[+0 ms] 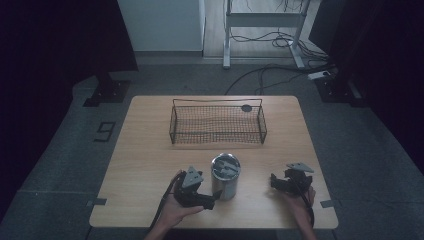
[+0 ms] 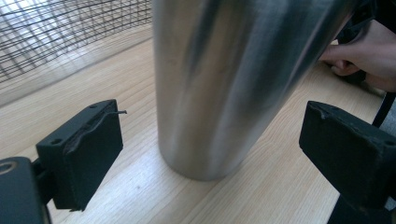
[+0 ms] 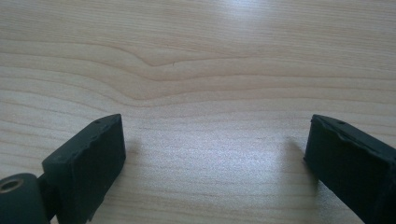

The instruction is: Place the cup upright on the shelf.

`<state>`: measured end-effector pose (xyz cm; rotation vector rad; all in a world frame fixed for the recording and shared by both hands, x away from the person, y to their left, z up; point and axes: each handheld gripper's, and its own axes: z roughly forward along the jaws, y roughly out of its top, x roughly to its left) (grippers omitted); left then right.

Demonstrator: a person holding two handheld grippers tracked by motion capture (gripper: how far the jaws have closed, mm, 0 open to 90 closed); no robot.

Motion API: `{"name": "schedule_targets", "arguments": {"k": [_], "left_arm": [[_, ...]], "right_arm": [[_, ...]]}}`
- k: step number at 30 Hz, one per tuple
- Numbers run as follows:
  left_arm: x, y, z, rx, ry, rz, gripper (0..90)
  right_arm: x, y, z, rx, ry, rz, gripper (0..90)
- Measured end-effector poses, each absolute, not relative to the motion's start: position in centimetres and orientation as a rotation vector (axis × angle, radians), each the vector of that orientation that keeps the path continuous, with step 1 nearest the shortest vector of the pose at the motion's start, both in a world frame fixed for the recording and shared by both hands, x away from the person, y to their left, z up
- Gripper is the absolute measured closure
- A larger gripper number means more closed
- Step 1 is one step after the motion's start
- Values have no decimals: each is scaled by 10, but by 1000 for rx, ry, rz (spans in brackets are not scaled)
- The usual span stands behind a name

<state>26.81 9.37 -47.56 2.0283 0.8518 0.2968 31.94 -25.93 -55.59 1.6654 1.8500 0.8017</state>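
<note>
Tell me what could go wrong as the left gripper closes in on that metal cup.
1. The steel cup is smooth and tall; the left gripper is low at its base and open, so a squeeze there could let it slip or tip.
2. A tipped cup may roll toward the wire basket or the table edge.
3. The right gripper sits open over bare wood, too far off to steady it.

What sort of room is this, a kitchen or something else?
Probably a lab or recording studio, not a kitchen: a lone wooden table ringed by dark curtains, loose cables on grey carpet, and handheld grippers with cameras.
</note>
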Motion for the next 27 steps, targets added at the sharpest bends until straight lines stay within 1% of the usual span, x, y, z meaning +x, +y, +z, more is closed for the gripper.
{"name": "schedule_targets", "arguments": {"k": [3, 10, 16, 22, 27], "left_arm": [[270, 88, -474, 2012, 844, 323, 62], [275, 81, -474, 2022, 838, 318, 61], [280, 73, -475, 2026, 818, 318, 24], [284, 64, -476, 2021, 819, 317, 21], [287, 54, -478, 2011, 805, 370, 27]], "right_arm": [[319, -259, -556, 1665, 1850, 802, 48], [319, -259, -556, 1666, 1850, 801, 47], [319, -259, -556, 1665, 1850, 801, 47], [319, -259, -556, 1665, 1850, 801, 47], [319, -259, -556, 1666, 1849, 801, 47]]}}
